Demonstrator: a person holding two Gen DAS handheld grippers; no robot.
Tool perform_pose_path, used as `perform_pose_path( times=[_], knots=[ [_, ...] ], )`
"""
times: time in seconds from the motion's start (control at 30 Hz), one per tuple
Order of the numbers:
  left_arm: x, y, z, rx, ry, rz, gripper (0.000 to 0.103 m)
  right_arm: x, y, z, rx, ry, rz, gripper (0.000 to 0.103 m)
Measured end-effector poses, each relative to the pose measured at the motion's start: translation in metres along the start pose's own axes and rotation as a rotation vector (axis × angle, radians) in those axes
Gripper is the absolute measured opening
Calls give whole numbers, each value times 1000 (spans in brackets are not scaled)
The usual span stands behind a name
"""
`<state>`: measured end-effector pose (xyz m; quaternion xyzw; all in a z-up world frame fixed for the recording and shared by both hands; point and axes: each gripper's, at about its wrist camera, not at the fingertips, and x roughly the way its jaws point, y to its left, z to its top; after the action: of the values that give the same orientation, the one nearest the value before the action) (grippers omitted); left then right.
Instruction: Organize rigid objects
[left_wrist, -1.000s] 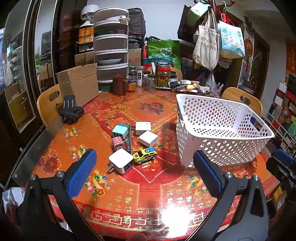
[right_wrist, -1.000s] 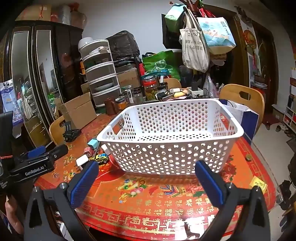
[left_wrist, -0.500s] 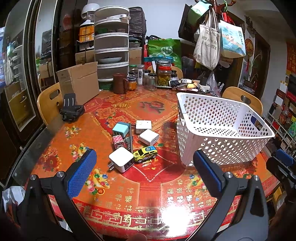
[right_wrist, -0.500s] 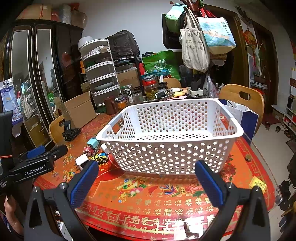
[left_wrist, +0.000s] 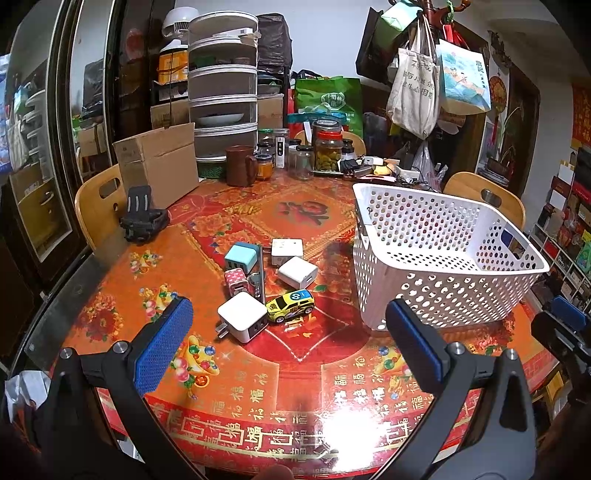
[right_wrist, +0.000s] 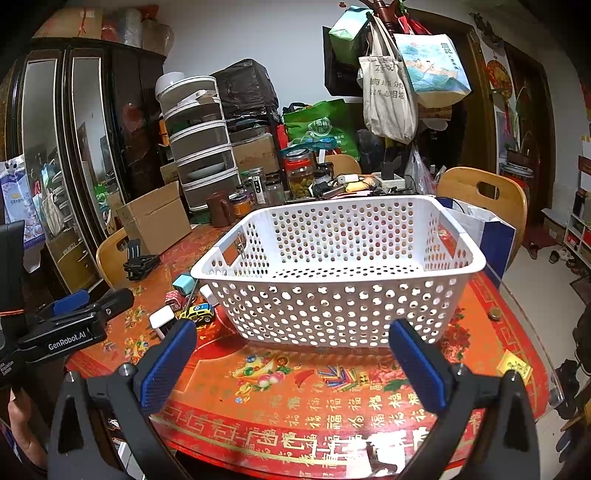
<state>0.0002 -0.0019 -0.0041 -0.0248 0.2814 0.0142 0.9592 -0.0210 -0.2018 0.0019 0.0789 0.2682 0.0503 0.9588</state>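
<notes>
- Left claw (left_wrist: 288, 343): lower part of the left wrist view, jaws spread wide, nothing between the blue pads, held above the near edge of the red patterned tabletop (left_wrist: 258, 391).
- Right claw (right_wrist: 291, 363): lower part of the right wrist view, jaws likewise wide and empty, facing the near wall of the white perforated plastic basket (right_wrist: 343, 295).
- The basket stands upright on the tabletop, right of centre in the left wrist view; no contents are visible inside it.
- Cluster of small items at centre of the left wrist view, left of the basket and apart from it:
- large white cube charger with prongs (left_wrist: 242, 321), nearest the left claw;
- yellow toy car (left_wrist: 290, 305), touching that charger's right side;
- pink checked cube charger (left_wrist: 236, 281), just behind the large white one;
- light blue cube charger (left_wrist: 240, 256), behind the pink one;
- two smaller white cube chargers (left_wrist: 297, 272), (left_wrist: 286, 251), at the cluster's right and rear;
- a thin upright grey slab (left_wrist: 260, 273) between the coloured and white chargers; its nature cannot be told.
- Brown cardboard box (left_wrist: 157, 162), upper left of the left wrist view, at the tabletop's far edge.
- Black folding stand (left_wrist: 142, 218), in front of the box.
</notes>
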Motion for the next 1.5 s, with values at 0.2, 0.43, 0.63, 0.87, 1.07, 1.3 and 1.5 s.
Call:
perform_pose_path(
  times=[0.2, 0.43, 0.63, 0.87, 1.07, 1.3, 1.5],
  knots=[
    [0, 0, 0, 0, 0, 0, 103, 1, -1, -1, -2, 0, 1, 103],
    [0, 0, 0, 0, 1, 1, 103, 1, -1, -1, -1, 2, -1, 103],
    [0, 0, 0, 0, -1, 0, 103, 2, -1, -1, -2, 1, -2, 103],
    [1, -1, -2, 2, 2, 0, 103, 2, -2, -1, -1, 1, -3, 103],
    [2, -2, -3, 8, -9, 21, 103, 3, -8, -1, 9, 2, -14, 103],
    [15, 16, -2, 4, -55, 50, 103, 6, -51, 22, 60, -7, -130, 103],
    [59, 34, -6, 120, 69, 84, 103, 15, -113, 59, 91, -25, -221, 103]
  ],
)
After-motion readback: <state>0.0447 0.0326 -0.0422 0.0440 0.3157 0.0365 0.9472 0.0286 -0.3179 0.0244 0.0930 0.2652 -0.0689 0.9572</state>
